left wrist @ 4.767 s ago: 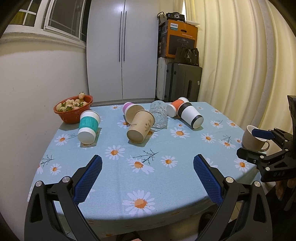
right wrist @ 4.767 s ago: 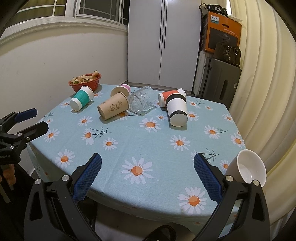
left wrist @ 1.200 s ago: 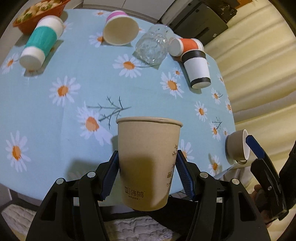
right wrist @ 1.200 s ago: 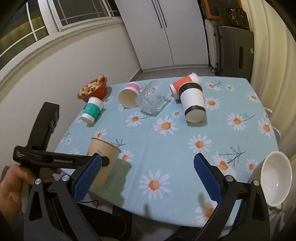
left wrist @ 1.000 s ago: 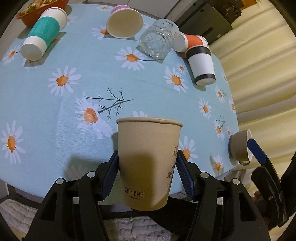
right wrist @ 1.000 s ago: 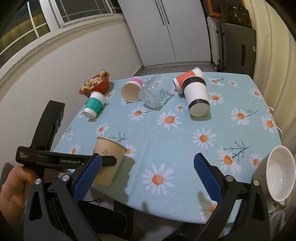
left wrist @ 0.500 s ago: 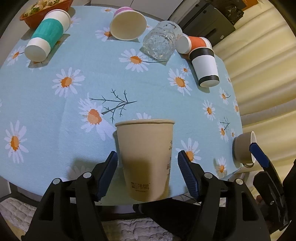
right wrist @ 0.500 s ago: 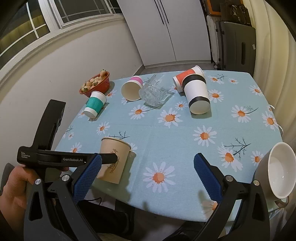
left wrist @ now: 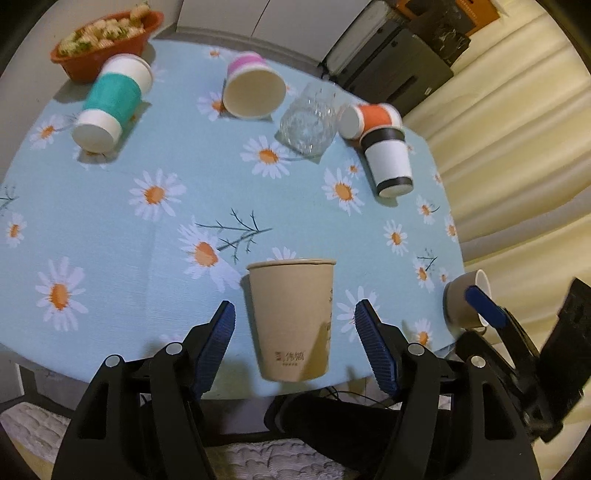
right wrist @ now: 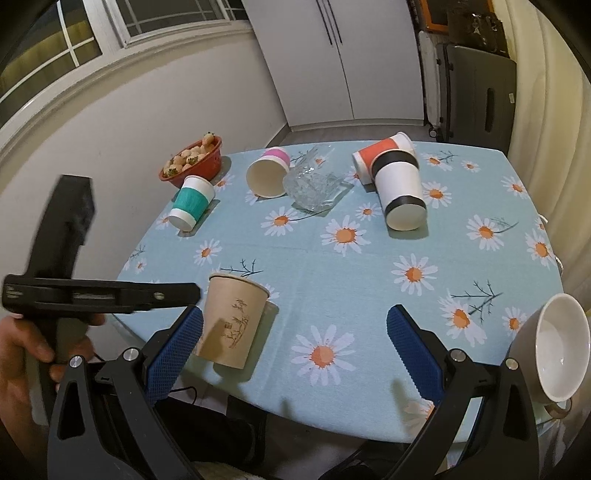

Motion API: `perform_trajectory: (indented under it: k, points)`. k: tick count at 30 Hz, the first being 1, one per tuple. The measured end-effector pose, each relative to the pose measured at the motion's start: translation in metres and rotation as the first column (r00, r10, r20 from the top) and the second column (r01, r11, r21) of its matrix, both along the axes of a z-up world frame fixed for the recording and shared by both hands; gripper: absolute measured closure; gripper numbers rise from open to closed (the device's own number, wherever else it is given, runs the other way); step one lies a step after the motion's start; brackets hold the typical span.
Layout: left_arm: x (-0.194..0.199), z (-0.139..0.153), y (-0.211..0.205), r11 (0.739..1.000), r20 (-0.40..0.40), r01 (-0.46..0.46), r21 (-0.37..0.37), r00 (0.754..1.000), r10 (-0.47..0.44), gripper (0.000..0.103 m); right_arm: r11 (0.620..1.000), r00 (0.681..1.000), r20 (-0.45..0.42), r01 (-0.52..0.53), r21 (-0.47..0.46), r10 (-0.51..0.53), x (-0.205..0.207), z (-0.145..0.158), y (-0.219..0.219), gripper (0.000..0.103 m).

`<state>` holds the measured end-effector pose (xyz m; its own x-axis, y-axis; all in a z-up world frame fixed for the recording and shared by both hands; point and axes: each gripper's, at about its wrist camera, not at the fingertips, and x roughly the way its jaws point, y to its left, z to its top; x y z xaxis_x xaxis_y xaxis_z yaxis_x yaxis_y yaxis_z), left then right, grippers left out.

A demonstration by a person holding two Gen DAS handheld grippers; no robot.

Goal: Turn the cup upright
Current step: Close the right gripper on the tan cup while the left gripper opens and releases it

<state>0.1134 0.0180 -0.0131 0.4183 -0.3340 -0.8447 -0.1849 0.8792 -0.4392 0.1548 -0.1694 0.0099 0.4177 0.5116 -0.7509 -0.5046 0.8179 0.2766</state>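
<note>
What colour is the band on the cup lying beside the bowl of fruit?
Teal, with white ends on the cup; it shows best in the left wrist view.

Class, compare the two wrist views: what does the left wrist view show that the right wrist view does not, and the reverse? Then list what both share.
Only the left wrist view shows the left claw head-on, open around the upright brown paper cup without touching it.

Only the right wrist view shows the window, the hand holding the left tool, and the open right claw.

Both show the brown cup, teal cup, glass, and strawberry bowl.

Matt brown paper cup [left wrist: 291, 317]; patterned clear glass tumbler [left wrist: 308, 123]; glossy ceramic mug [right wrist: 554, 347]; smooth printed cloth on the worktop [right wrist: 369, 266]; textured blue pads [left wrist: 218, 343] on matt black plastic tongs [left wrist: 295, 345].
</note>
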Motion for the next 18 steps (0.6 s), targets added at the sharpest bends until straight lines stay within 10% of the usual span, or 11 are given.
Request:
perform_trajectory:
  k: [18]
  points:
    - [-0.079,0.007,0.033,0.999,0.178,-0.025,-0.033,0.984,0.030,0.037,0.983,0.944,-0.320,-0.125,-0.134,0.077,0.037,-0.044,0.077,0.005]
